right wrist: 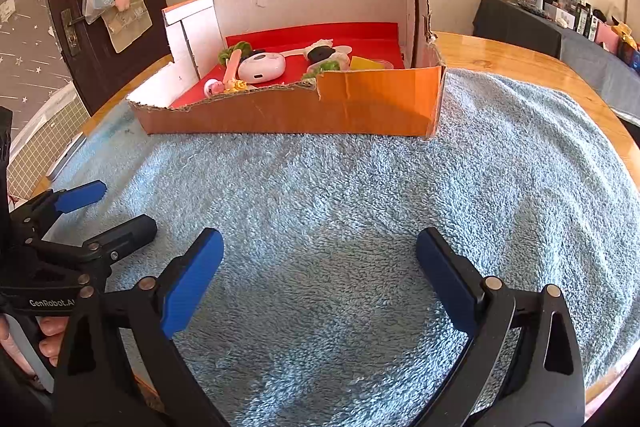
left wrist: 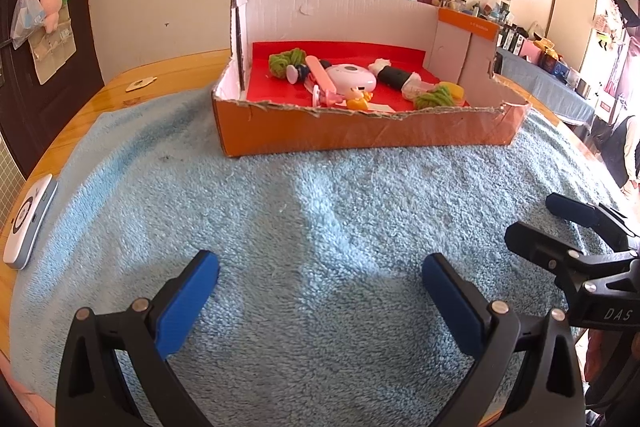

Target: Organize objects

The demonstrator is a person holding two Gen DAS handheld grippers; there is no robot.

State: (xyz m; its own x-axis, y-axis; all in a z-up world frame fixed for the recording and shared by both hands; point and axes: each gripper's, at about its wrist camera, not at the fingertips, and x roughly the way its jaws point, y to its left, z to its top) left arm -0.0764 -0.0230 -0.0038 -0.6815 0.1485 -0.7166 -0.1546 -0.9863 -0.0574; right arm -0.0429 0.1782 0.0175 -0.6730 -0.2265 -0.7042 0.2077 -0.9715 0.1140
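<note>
Terry cloth, torn cardboard, glossy wood

The light blue towel (left wrist: 280, 227) is looped terry cloth — matt and nubbly — spread over a varnished wooden table (right wrist: 520, 57) that shines. The cardboard box (right wrist: 360, 103) has a smooth orange outer face, a dull white inside, ragged torn corrugated edges and a matt red paper lining (left wrist: 280, 55). Inside, a pink-and-white plastic gadget (left wrist: 352, 77) looks smooth and glossy; the green yarn bundle (left wrist: 286, 61) is fuzzy. Both grippers — left gripper (left wrist: 320, 301), right gripper (right wrist: 320, 281) — are black plastic with matt blue pads and metal rivets.

Toys (left wrist: 352, 79) in box (left wrist: 360, 133), box on towel (left wrist: 320, 211), towel on table (left wrist: 168, 71)
</note>
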